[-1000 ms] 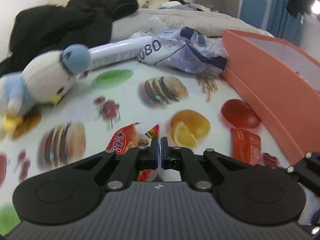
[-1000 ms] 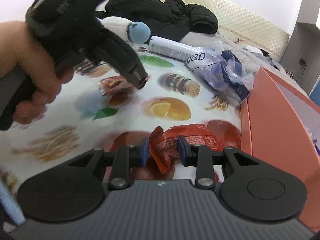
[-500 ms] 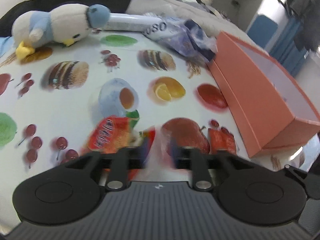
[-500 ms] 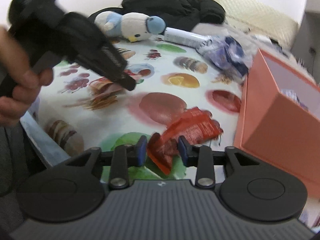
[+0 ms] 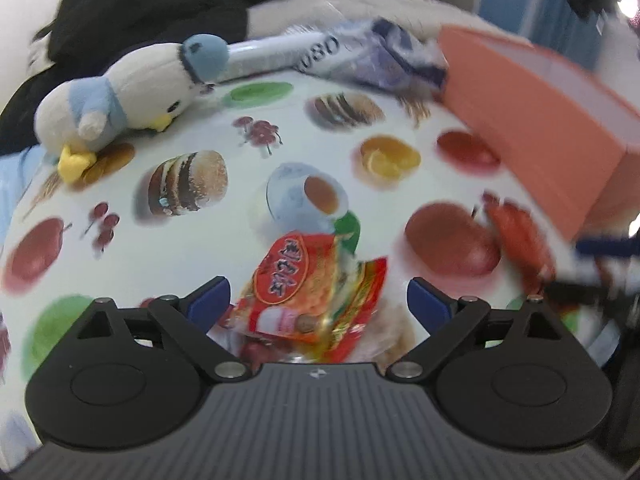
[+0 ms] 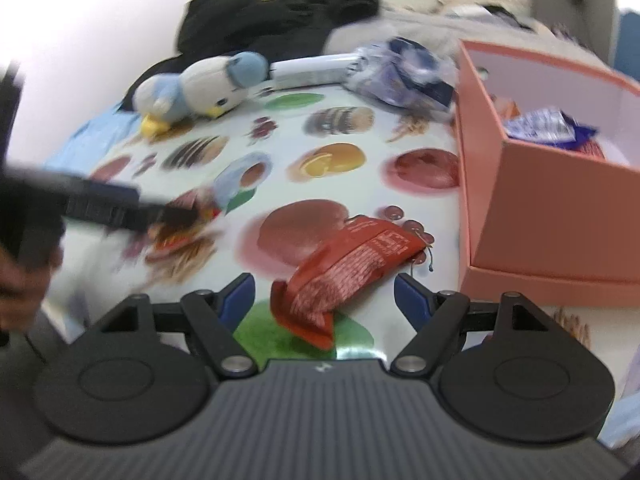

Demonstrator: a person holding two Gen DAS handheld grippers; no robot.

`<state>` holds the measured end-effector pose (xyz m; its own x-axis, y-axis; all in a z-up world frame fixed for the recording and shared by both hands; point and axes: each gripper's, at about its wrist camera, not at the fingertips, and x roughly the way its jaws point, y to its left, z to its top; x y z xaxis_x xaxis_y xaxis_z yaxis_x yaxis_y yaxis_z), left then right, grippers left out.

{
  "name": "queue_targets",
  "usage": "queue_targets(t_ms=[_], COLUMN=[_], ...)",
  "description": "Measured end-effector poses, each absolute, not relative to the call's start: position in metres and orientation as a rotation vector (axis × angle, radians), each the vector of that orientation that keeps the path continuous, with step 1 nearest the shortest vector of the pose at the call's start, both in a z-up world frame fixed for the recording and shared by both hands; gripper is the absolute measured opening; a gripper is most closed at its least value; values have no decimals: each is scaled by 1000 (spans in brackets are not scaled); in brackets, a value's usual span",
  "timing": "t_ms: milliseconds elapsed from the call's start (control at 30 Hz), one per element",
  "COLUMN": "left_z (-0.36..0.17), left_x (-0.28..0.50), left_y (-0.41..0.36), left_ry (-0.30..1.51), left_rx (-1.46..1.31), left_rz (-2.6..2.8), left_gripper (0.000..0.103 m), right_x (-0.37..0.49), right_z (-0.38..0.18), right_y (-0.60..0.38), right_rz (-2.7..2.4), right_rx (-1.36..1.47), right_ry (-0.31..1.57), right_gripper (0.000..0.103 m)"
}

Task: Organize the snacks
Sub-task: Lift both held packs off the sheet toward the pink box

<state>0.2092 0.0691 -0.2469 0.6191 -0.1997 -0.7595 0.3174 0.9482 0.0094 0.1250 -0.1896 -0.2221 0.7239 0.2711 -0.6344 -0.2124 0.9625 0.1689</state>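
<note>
Red snack packet (image 6: pixel 348 264) lies, apparently untouched, between the just-opened right claw (image 6: pixel 324 300).

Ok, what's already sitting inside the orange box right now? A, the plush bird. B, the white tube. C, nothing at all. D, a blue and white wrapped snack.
D: the right wrist view shows a blue and white snack lying inside the orange box, while the plush bird and white tube lie on the table outside it.
</note>
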Motion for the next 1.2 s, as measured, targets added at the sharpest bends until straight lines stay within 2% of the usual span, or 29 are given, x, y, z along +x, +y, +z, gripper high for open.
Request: queue_targets(t_ms=[233, 500, 600, 667, 733, 800, 1033, 1100, 1200], left_z=[-269, -280, -278, -278, -276, -274, -266, -263, -257], left_x=[224, 230, 228, 228, 229, 230, 220, 216, 208], left_y=[75, 79, 77, 75, 73, 72, 75, 77, 78], left_ry=[871, 880, 877, 880, 885, 889, 894, 898, 894], left_rx=[257, 193, 183, 178, 165, 151, 56, 7, -49], left_rz=[-360, -406, -406, -388, -352, -327, -266, -246, -210], left_gripper=[97, 94, 84, 76, 66, 59, 51, 42, 35], right_x=[146, 163, 164, 164, 165, 167, 165, 161, 155], right_z=[-230, -245, -246, -246, -249, -249, -243, -242, -240], right_y=[-183, -174, -171, -170, -170, -171, -175, -177, -179], right_rz=[155, 86, 80, 72, 67, 70, 87, 95, 113], right_rx=[156, 131, 96, 72, 55, 46, 53, 57, 62], right_ry=[748, 804, 807, 801, 782, 778, 782, 787, 789], right_gripper=[78, 77, 72, 57, 52, 50, 49, 49, 49])
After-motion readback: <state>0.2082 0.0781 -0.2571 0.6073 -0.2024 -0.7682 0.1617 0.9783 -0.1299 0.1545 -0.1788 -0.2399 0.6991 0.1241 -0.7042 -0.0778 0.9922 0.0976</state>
